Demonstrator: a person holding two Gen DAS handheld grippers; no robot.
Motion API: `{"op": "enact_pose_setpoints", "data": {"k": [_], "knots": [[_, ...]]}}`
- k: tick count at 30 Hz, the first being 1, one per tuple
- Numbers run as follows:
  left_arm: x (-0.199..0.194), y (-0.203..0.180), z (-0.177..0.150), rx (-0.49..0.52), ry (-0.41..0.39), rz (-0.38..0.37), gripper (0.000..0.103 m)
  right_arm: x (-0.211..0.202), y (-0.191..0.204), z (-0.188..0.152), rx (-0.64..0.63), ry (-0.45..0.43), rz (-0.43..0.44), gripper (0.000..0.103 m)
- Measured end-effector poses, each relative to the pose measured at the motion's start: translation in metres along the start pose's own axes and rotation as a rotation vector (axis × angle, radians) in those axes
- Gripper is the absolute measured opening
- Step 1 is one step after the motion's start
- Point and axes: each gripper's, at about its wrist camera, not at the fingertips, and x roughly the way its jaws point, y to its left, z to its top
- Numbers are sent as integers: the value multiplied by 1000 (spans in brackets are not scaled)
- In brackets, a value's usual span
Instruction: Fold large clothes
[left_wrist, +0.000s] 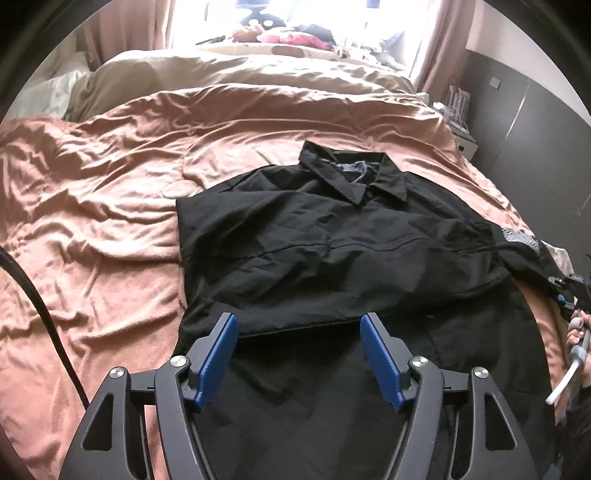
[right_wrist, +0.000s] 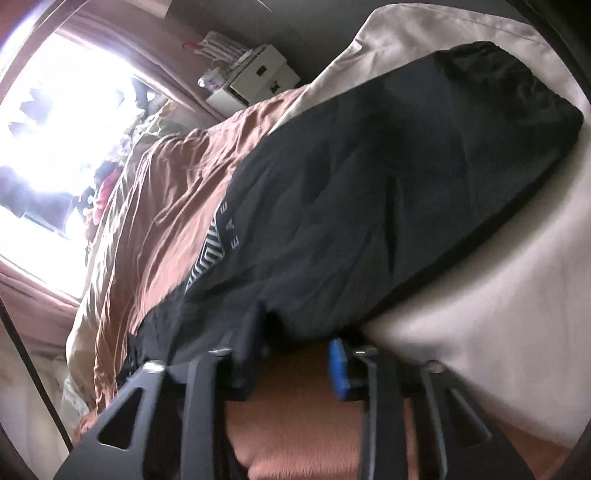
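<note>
Left gripper (left_wrist: 299, 354) wide open, empty, hovering over black shirt (left_wrist: 332, 251) spread collar-up on the pink bedspread (left_wrist: 103, 192). Right gripper (right_wrist: 295, 354) blurred at the sleeve (right_wrist: 369, 192) edge, jaws apart; grip on cloth impossible to tell. Risk: thin slippery fabric sliding out mid-fold, dragging the done left fold askew.

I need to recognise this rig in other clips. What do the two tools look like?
Left tool: black skeletal linkage with triangular cut-outs, silver pivot screws, ribbed blue pads. Right tool, blurred, shows the same black frame and a blue pad.
</note>
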Motion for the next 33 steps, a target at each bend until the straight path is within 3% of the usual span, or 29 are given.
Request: {"op": "enact_pose_setpoints", "data": {"k": [3, 8, 15, 24, 27, 33], "knots": [[4, 10, -3, -24, 8, 4, 70, -10, 16, 0, -64, -44, 16, 3], [-2, 21, -6, -45, 9, 15, 70, -48, 68, -5, -235, -113, 86, 2], [-26, 29, -6, -50, -20, 13, 70, -86, 142, -33, -396, -104, 207, 2], [-55, 48, -5, -45, -52, 33, 70, -90, 225, -115, -624, -7, 311, 2], [-61, 59, -5, -58, -59, 40, 70, -76, 238, -142, -672, 45, 319, 2], [-66, 76, -10, -64, -55, 60, 70, -28, 261, -158, -734, 166, 289, 2]]}}
